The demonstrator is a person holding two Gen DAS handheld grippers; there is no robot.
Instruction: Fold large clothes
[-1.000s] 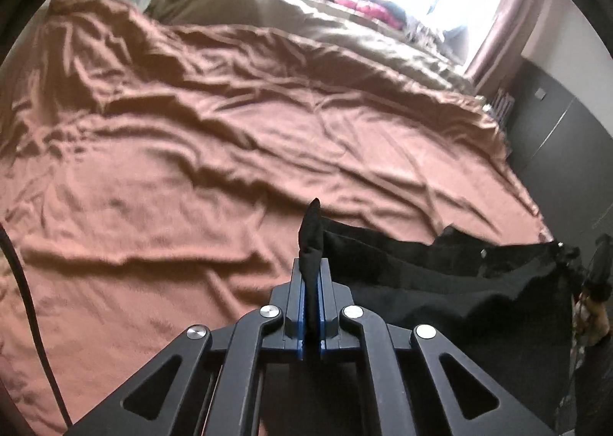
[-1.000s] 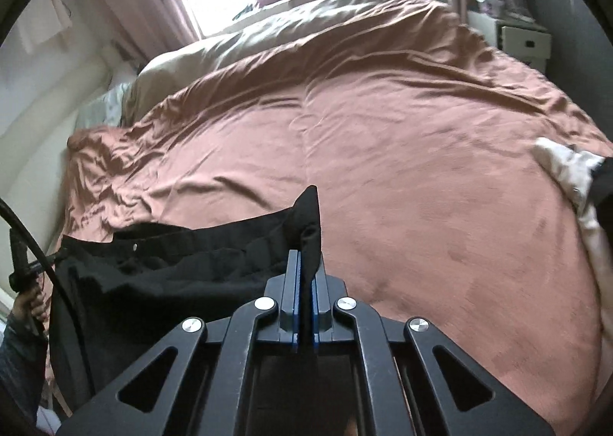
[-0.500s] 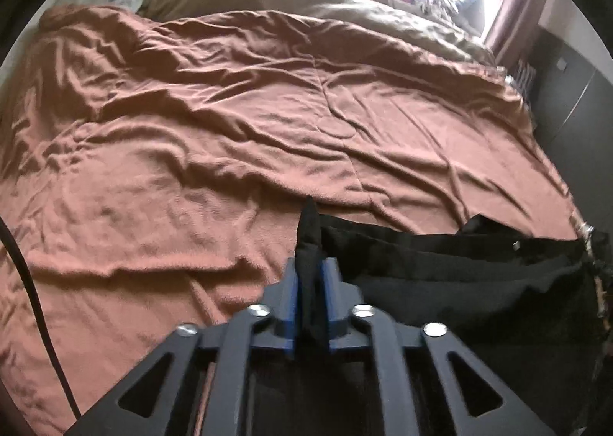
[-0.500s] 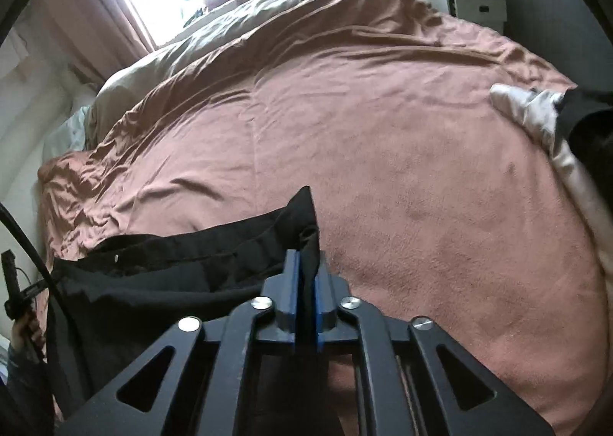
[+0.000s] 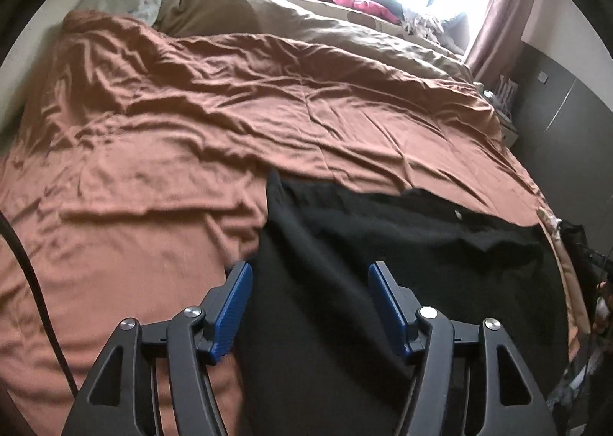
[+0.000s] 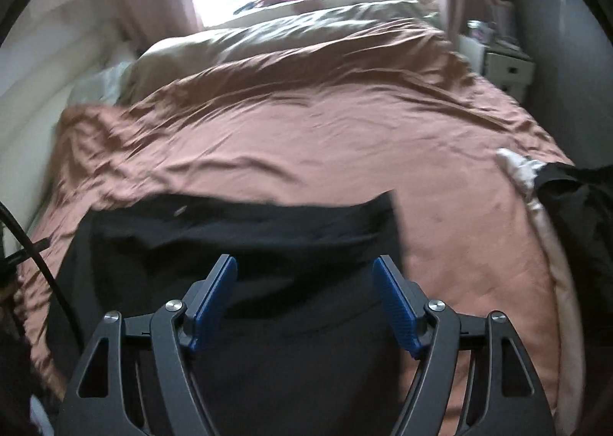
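A large black garment [image 5: 383, 244] lies spread across the near part of the brown bedspread [image 5: 191, 122]; it also shows in the right wrist view [image 6: 245, 236]. My left gripper [image 5: 308, 282] is open, its blue pads either side of the garment's left edge, holding nothing. My right gripper [image 6: 306, 279] is open above the garment's right part, near its right corner [image 6: 387, 206]. The garment's near end is hidden below both grippers.
The brown bedspread [image 6: 325, 137] covers a wide bed with a beige duvet [image 5: 306, 26] and pillows at the far end under a bright window. A white and black pile of clothes [image 6: 555, 198] lies at the bed's right edge. A nightstand [image 6: 505, 68] stands far right.
Both grippers were shut on the black garment's top corners and holding it up; now both have opened and the garment has dropped flat onto the bedspread.
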